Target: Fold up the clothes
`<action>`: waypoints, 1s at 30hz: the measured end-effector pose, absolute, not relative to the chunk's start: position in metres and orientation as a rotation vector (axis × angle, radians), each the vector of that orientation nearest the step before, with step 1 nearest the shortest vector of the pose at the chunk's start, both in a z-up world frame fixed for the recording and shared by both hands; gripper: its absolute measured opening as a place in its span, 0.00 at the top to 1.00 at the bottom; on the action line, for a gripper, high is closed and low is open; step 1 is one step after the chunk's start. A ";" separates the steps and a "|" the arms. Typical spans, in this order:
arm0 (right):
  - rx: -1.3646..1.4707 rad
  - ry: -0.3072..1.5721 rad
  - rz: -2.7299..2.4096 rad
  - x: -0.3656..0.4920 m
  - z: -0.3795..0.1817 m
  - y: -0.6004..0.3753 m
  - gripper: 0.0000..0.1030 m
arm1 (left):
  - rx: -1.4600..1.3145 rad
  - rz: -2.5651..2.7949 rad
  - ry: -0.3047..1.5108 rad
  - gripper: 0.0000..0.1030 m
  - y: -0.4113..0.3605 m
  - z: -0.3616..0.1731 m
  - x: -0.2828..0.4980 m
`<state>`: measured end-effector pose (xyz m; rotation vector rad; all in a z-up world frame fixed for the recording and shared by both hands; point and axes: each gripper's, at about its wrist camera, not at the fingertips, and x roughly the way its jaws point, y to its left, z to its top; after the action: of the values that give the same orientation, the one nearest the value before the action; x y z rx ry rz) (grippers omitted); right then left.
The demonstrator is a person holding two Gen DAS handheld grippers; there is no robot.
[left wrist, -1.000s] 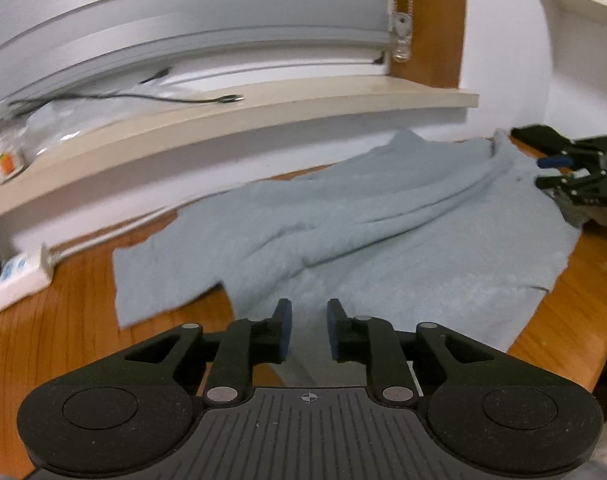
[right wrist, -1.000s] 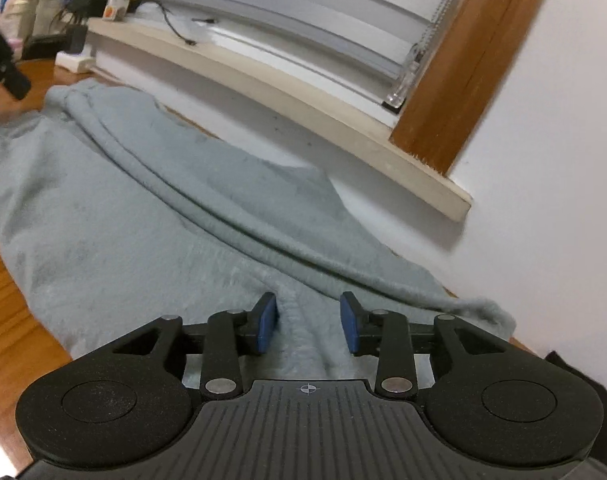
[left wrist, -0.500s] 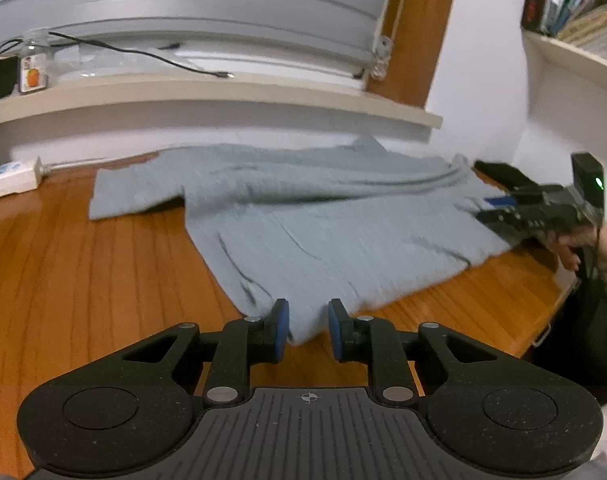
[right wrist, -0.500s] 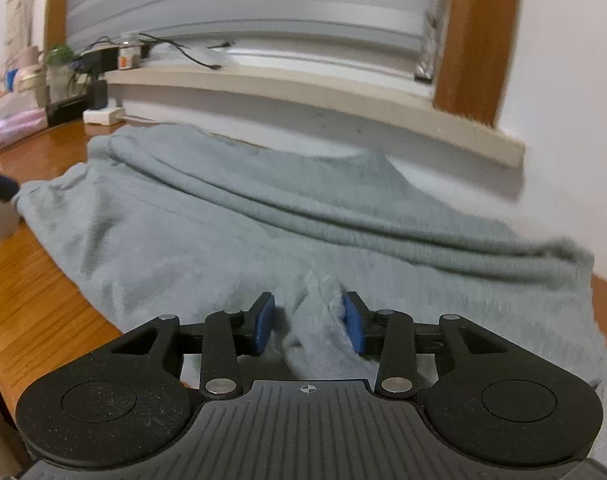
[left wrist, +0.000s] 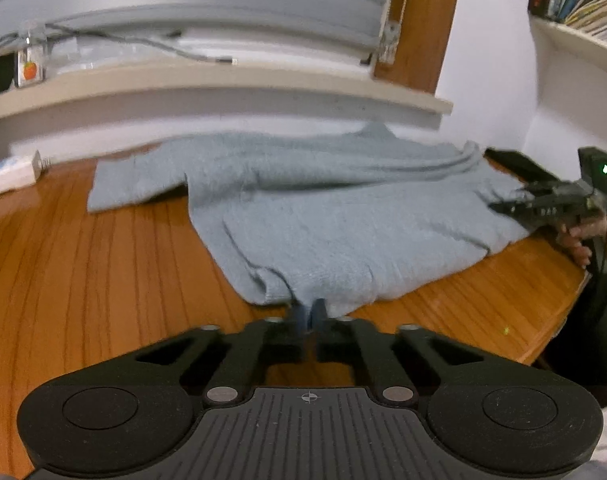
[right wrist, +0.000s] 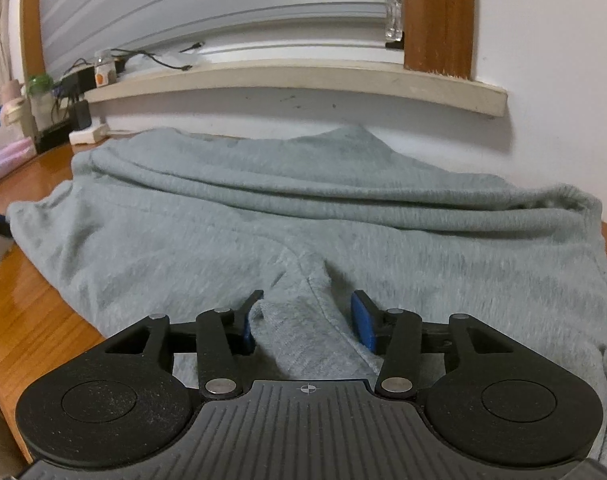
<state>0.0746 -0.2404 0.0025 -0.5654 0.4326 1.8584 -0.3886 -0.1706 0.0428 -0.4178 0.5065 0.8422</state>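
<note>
- Item: grey-blue sweater [left wrist: 343,216], spread flat on the wooden tabletop [left wrist: 83,280] under the window sill [right wrist: 303,76], one sleeve reaching out to the far left.
- Left tool [left wrist: 309,314]: my jaws have just closed and now stand pressed together on the near hem corner of the sweater; a pinch of cloth sits between the pads.
- Right tool [right wrist: 303,320]: my jaws have just been opening and stand about half apart, straddling a raised ridge of fabric near the other end; the pads do not press on it, so nothing is held there.
- Step in hand, as I judge it: securing both near corners ahead of a fold.
- Next move calls for: closing the right tool on that ridge, then lifting both ends together and carrying them evenly toward the sill side.
</note>
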 end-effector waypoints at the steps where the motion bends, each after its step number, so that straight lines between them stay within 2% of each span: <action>1: -0.563 0.436 1.859 0.075 0.003 -0.241 0.54 | -0.403 0.847 0.493 0.99 -0.173 0.047 -0.391; 4: -0.552 0.448 1.863 0.078 0.003 -0.240 0.54 | -0.350 0.894 0.463 0.99 -0.180 0.072 -0.411; 10: -0.567 0.434 1.882 0.076 0.003 -0.241 0.52 | -0.362 0.880 0.655 0.98 -0.167 0.051 -0.406; 12: -0.563 0.437 1.883 0.077 0.003 -0.241 0.52 | -0.363 0.920 0.635 0.94 -0.167 0.052 -0.411; 13: -0.564 0.437 1.882 0.077 0.003 -0.241 0.52 | -0.366 0.945 0.613 0.85 -0.167 0.054 -0.415; 18: -0.569 0.437 1.890 0.076 0.003 -0.241 0.47 | -0.366 0.989 0.517 0.61 -0.163 0.073 -0.421; 25: -0.567 0.434 1.886 0.076 0.003 -0.241 0.46 | -0.372 0.929 0.516 0.61 -0.146 0.070 -0.394; 28: -0.567 0.431 1.885 0.076 0.002 -0.242 0.46 | -0.413 0.926 0.482 0.53 -0.137 0.064 -0.395; 30: -0.564 0.436 1.888 0.077 0.002 -0.242 0.46 | -0.430 0.933 0.455 0.52 -0.129 0.066 -0.394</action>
<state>0.0768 -0.2418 0.0020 -0.5638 0.4361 1.8875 -0.3939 -0.1293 0.0664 -0.4298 0.4546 0.9328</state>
